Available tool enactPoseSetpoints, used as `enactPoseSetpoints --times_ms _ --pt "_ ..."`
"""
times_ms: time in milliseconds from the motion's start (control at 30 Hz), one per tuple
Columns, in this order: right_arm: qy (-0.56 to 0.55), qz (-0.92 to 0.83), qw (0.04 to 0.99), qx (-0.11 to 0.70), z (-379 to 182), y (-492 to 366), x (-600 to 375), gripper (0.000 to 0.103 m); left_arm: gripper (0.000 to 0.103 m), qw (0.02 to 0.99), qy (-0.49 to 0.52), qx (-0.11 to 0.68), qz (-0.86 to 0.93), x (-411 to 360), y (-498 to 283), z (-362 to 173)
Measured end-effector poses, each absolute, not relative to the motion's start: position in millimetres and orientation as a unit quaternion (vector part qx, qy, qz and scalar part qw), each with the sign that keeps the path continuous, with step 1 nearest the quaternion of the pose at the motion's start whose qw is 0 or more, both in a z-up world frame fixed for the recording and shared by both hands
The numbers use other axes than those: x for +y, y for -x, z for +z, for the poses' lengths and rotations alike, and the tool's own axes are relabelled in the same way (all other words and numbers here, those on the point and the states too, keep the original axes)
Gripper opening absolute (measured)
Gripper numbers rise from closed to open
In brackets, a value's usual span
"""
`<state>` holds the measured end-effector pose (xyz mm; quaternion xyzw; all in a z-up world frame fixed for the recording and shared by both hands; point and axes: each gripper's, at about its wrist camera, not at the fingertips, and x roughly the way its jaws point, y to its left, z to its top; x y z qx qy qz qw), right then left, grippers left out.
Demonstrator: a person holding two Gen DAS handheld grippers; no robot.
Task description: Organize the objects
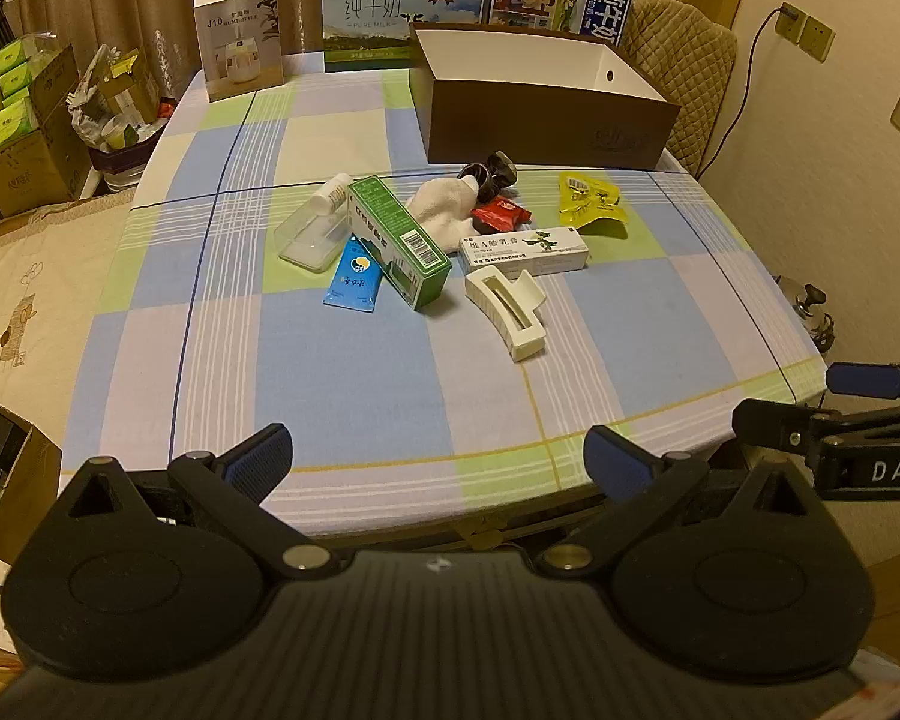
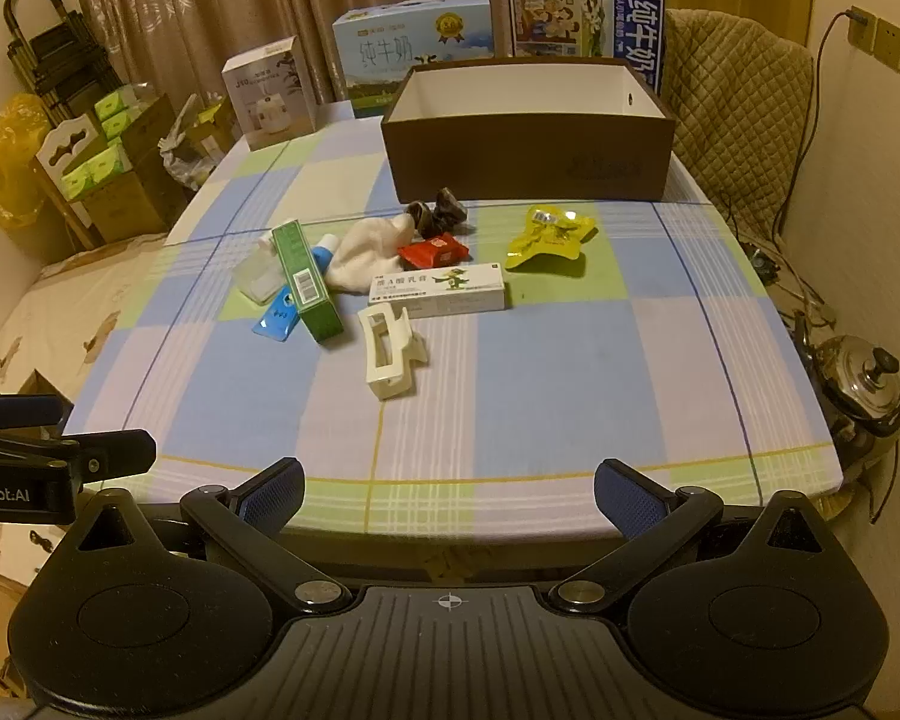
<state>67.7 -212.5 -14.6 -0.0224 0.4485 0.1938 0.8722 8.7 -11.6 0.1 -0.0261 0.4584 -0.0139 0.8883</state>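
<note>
The left gripper (image 1: 438, 456) is tilted steeply downward, and its two fingers are spread as wide as they go. The blue pads (image 1: 267, 450) face each other across an empty gap; nothing is between them. The right gripper (image 2: 450, 489) has the same pose: tilted down, jaws fully apart, blue pads (image 2: 627, 501) holding nothing. The two grippers are side by side at the near side. In each wrist view, the fingers of the other gripper enter from the edge.
</note>
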Motion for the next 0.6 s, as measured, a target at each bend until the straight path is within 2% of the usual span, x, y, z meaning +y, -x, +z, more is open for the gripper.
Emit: enactPoseSetpoints --times_ms 600 --pt "0.021 0.195 0.872 0.449 -11.8 -77.8 -213.5 0.101 0.102 0.887 0.028 0.460 -0.011 -11.7 -23.7 2.7"
